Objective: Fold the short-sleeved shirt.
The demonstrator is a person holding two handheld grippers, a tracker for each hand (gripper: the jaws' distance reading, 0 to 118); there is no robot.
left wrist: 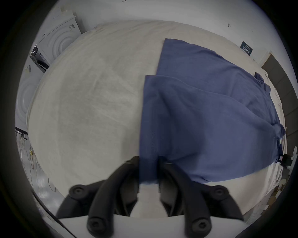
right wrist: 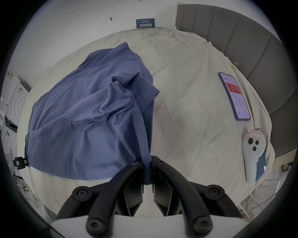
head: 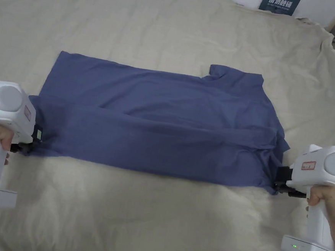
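White Chinese characters, 请勿触碰, are being displayed on a dark blue rectangular wall sign (head: 280,2) behind the beige-sheeted bed (head: 176,24). Handwriting is being carried on a red-framed white label (right wrist: 254,135) on the white plastic handheld controller (right wrist: 251,153), too small for reading. Small red-framed stickers (head: 308,165) on the left tool (head: 28,148) and right tool (head: 277,188) are being rendered illegibly.

One shirt (head: 155,122), two tools (both white), one phone (right wrist: 234,96), one controller (right wrist: 252,153).
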